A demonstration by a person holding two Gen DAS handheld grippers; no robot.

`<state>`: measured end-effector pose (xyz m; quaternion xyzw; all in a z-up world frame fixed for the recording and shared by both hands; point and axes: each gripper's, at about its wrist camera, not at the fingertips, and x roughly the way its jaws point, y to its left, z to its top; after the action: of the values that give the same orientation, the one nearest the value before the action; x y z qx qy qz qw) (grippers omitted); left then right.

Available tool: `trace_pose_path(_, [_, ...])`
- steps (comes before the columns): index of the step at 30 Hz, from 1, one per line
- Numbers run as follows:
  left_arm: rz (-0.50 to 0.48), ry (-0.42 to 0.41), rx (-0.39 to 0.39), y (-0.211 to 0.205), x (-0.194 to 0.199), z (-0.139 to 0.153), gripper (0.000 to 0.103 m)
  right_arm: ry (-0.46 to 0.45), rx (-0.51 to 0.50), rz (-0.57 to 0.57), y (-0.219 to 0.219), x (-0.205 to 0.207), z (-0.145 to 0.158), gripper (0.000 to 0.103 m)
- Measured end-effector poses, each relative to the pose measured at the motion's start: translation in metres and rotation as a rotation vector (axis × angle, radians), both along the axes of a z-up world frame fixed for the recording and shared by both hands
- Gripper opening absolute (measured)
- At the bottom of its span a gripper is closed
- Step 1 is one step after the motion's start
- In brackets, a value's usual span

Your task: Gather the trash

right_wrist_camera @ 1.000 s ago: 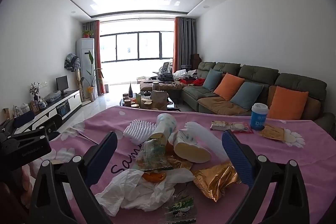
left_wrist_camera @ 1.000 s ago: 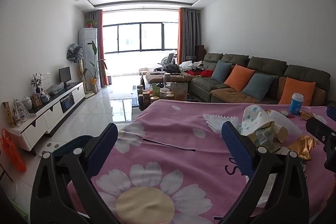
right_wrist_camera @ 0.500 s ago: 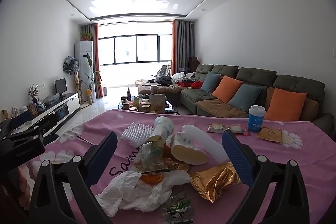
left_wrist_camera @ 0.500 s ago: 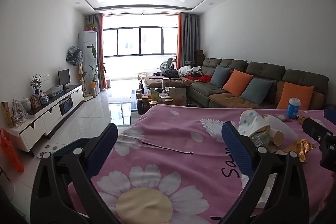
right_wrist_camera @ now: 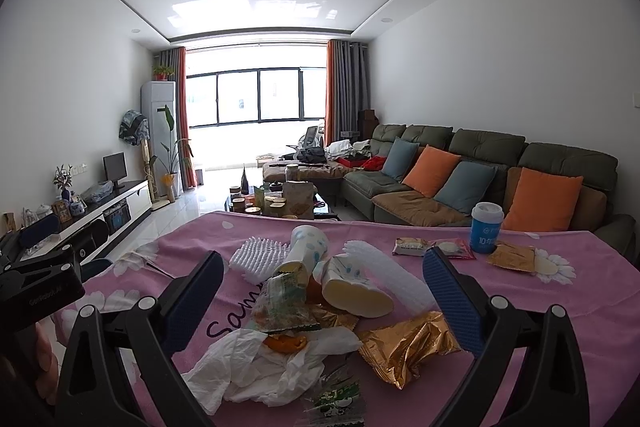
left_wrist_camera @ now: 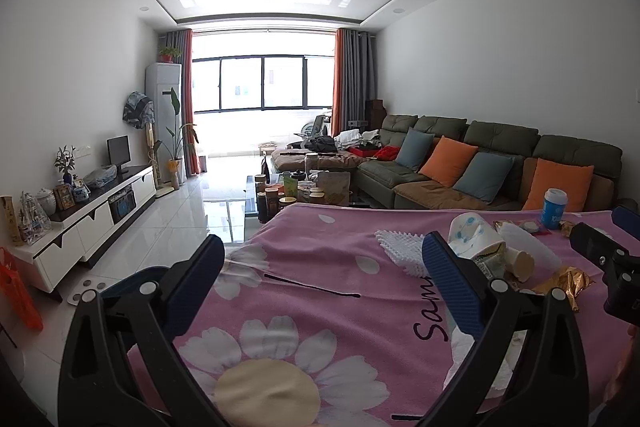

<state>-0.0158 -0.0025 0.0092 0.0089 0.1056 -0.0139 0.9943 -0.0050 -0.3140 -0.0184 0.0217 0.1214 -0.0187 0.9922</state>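
A heap of trash lies on the pink flowered tablecloth: a white crumpled tissue, a gold foil wrapper, a green snack wrapper, two tipped paper cups, white foam netting. My right gripper is open and empty, just above and before the heap. My left gripper is open and empty over bare cloth left of the heap; the cups show at its right finger.
A blue lidded cup stands at the back right with small snack packets and a brown packet. Behind the table are a sofa, a cluttered coffee table and a TV cabinet. The table's left edge drops to tiled floor.
Both views have tilted slightly, so the table sits lower in frame. Both grippers stay open and empty. The trash has not moved.
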Motion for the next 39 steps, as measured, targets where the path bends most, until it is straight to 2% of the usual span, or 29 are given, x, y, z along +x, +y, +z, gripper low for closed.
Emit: trace_pose_path(39, [-0.007, -0.001, -0.001, -0.0016, 0.0001, 0.0005, 0.097, -0.005, -0.003, 0.001, 0.0061, 0.0024, -0.003, 0.096])
